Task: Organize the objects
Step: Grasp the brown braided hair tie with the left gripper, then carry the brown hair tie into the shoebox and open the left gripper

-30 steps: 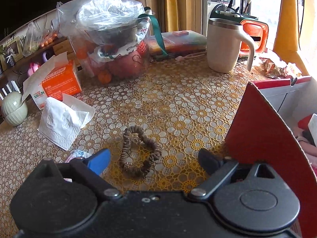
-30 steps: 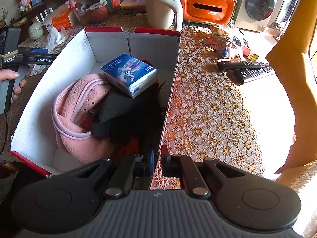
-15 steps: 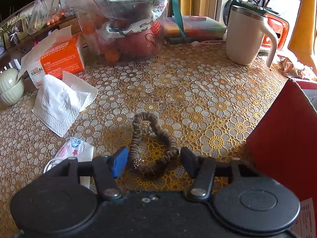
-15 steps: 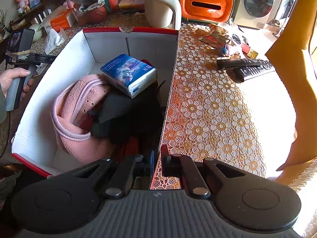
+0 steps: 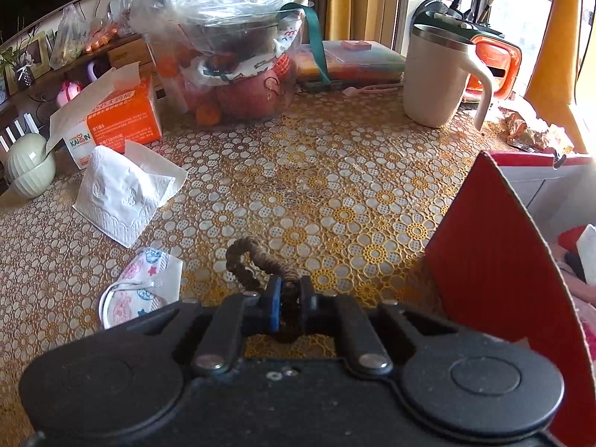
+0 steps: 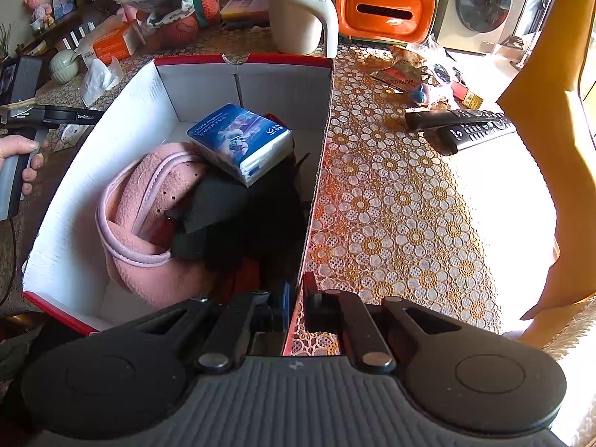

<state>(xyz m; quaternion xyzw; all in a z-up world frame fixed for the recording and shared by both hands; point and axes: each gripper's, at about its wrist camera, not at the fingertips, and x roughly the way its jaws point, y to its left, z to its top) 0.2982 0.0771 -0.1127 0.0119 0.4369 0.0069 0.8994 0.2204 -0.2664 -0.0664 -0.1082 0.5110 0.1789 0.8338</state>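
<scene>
Now my biggest concern is the worktop, with its flowered lace cover, since it carries the loose clutter I am sorting. On it stands the red cardboard box, white inside, which I take to be the collecting bin: a pink fleece item and a blue tissue pack already lie in it. My right tool is clamped shut on the box's near right wall, one pad inside and one outside, I judge to steady the box while the other hand loads it. My left tool sits just left of the box, its jaws closing on the brown hair scrunchie; the pads pinch the near part of the loop while the far part reaches forward over the cover. A child's face mask lies just beside it, likely next.
</scene>
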